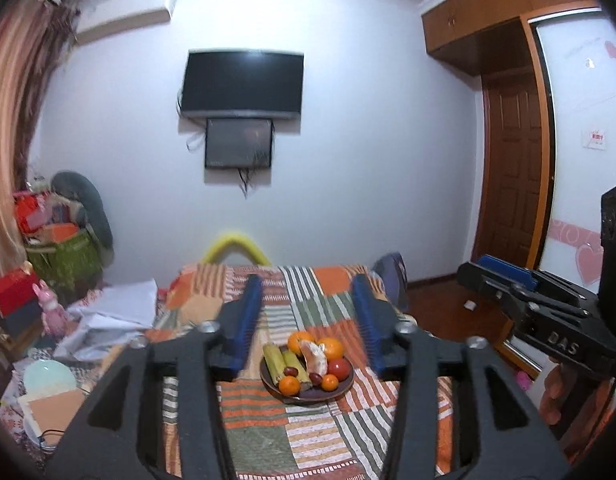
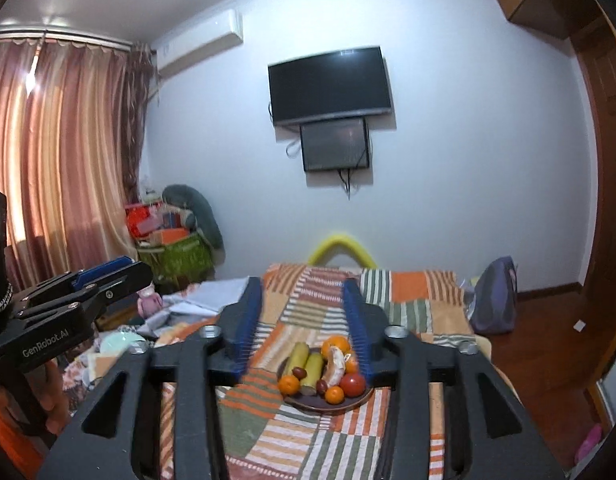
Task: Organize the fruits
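over on the left, the left tongs (image 1: 308, 312) stand partly open with nothing between the blue pads, held above the patchwork bed (image 1: 328, 432). centred on the bed sits a dark plate (image 1: 308, 396) of fruits: oranges (image 1: 332, 347), green sugarcane pieces (image 1: 275, 362), a tomato (image 1: 340, 368). rightward, the right tongs (image 2: 303, 312) are likewise partly open and empty.

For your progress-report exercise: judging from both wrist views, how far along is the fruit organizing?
Done, it seems: the fruit sits together on the dark plate on the patchwork bedspread, oranges, a tomato, green stalks. In hand: nothing; the left gripper and right gripper are open and empty. Left: no loose fruit shows.
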`<state>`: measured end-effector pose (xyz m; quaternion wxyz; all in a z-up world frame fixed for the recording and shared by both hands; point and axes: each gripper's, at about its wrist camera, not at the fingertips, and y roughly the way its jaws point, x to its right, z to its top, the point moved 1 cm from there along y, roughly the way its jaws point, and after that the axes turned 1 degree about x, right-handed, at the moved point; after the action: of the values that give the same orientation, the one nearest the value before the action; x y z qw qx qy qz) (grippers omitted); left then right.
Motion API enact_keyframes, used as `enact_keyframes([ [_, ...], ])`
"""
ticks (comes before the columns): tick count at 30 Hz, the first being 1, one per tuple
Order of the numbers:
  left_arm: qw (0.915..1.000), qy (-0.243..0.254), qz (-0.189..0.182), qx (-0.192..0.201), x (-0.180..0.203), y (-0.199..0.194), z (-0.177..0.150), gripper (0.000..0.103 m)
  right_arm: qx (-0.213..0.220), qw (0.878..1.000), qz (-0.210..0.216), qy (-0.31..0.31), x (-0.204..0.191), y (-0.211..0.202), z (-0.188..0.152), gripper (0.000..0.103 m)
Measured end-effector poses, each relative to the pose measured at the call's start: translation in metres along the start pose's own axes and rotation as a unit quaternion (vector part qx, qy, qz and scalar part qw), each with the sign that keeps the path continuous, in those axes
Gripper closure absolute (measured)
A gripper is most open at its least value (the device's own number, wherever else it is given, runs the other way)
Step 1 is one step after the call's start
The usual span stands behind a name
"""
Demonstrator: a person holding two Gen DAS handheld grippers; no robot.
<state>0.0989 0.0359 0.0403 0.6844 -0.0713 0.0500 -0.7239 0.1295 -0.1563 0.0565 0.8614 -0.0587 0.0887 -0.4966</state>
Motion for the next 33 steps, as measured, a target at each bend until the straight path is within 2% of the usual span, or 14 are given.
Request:
enact_keyframes([
  [1, 0.9999, 0.001, 0.003, 0.01, 0.002, -0.01, 0.001, 0.041, 0.009, 1.0, -0.003, 0.0, -0.003, -0.006, 0.0, 0.047],
  [7, 0.9997, 0.002, 0.012, 0.021, 0.005, -0.03, 0.0, 0.022, 0.033, 0.999, -0.032, -0.017, -0.015, -0.021, -0.004, 0.017],
  [10, 0.9995, 0.006, 0.024, 0.021, 0.005, -0.033, -0.003, 0.01, 0.041, 0.998, -0.044, -0.021, -0.017, -0.022, -0.004, 0.006],
  [12, 0.9995, 0.006, 0.024, 0.019, 0.007, -0.035, -0.006, 0.007, 0.046, 0.998, -0.049, -0.021, -0.019, -0.027, -0.005, 0.0],
  [20, 0.9995, 0.008, 0.025, 0.017, 0.011, -0.041, -0.009, 0.002, 0.042, 0.997, -0.058, -0.016, -0.018, -0.033, -0.012, 0.0],
  [33, 0.9995, 0.008, 0.025, 0.016, 0.013, -0.04, -0.015, 0.001, 0.041, 0.997, -0.063, -0.021, -0.017, -0.044, -0.017, 0.0],
])
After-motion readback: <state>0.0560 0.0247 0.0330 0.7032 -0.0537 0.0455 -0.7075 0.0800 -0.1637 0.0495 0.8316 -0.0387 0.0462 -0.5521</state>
